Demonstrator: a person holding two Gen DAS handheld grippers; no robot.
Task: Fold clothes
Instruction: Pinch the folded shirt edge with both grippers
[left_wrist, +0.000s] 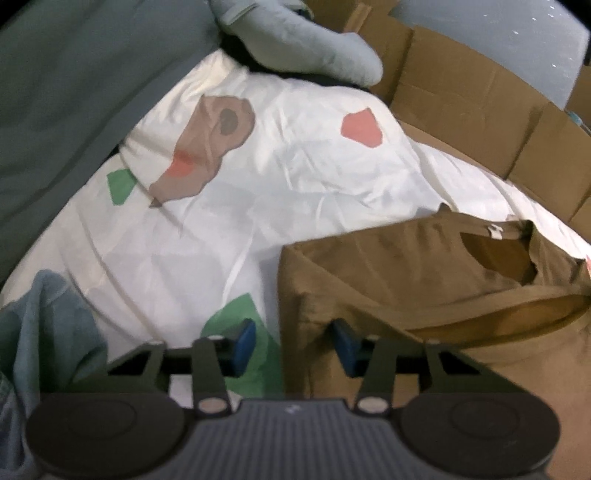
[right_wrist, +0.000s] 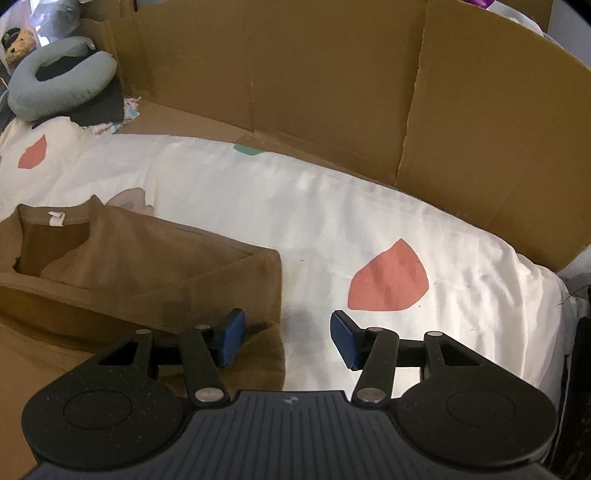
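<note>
A brown shirt (left_wrist: 424, 280) lies flat on the white patterned sheet (left_wrist: 229, 236), collar and white label facing up, its sides folded inward. My left gripper (left_wrist: 293, 345) hovers over the shirt's left folded edge. That edge runs between the blue pads (left_wrist: 243, 341), which stand apart without pressing it. In the right wrist view the same shirt (right_wrist: 147, 266) fills the lower left. My right gripper (right_wrist: 288, 339) straddles the shirt's right edge, its jaws apart, one pad (right_wrist: 231, 341) over the cloth and the other over bare sheet.
A tall cardboard wall (right_wrist: 332, 85) borders the far side of the sheet (right_wrist: 369, 206). A grey-green neck pillow (right_wrist: 59, 77) and a stuffed toy (right_wrist: 16, 44) lie at the far corner. A blue-grey garment (left_wrist: 48, 325) is bunched at the near left, beside dark green fabric (left_wrist: 74, 92).
</note>
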